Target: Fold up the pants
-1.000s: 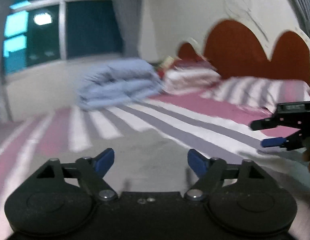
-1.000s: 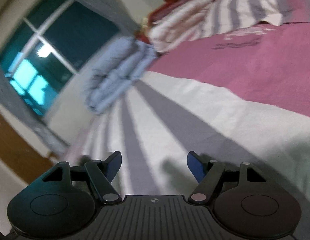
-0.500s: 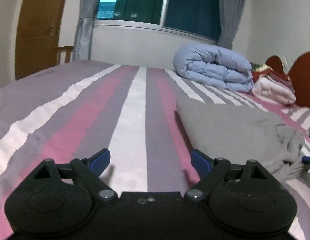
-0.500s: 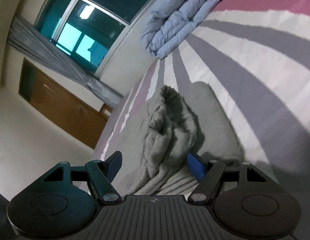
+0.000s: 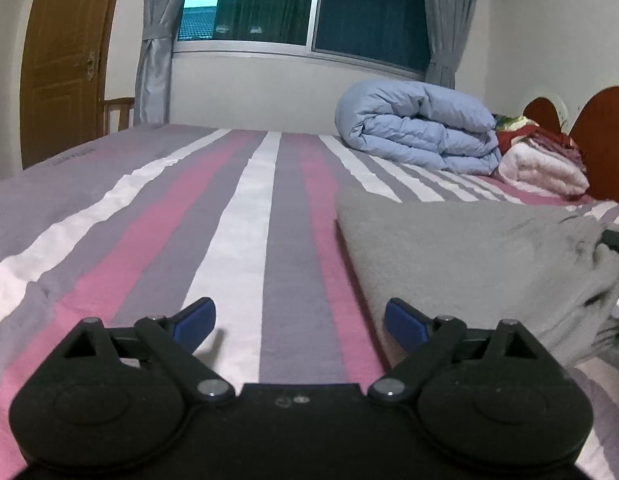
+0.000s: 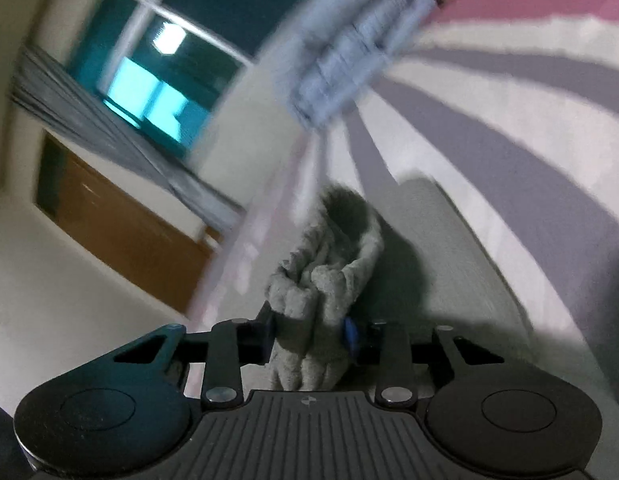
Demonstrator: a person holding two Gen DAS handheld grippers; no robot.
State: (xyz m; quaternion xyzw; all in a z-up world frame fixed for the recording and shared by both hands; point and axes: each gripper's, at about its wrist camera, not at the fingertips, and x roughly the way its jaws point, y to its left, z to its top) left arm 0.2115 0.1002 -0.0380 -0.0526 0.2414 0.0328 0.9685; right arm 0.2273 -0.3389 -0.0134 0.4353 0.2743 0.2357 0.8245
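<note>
Grey pants [image 5: 469, 248] lie on the striped bed, right of centre in the left wrist view. My left gripper [image 5: 299, 320] is open and empty, low over the bed; its right fingertip sits by the pants' near left edge. In the right wrist view my right gripper [image 6: 309, 334] is shut on a bunched fold of the pants [image 6: 321, 288], which rises between the fingers. The rest of the pants [image 6: 449, 264] lies flat to the right. A bit of the right gripper [image 5: 615, 240] shows at the pants' far right edge.
The bed [image 5: 237, 216] has pink, white and purple stripes. A rolled blue duvet [image 5: 417, 132] and folded pink bedding [image 5: 541, 168] lie at the far right by the headboard [image 5: 601, 132]. A window, curtains and a wooden door [image 5: 61, 64] stand behind the bed.
My right gripper has closed on the bunched edge of the pants; it was open half a second ago. The left gripper has settled lower beside the pants, still open.
</note>
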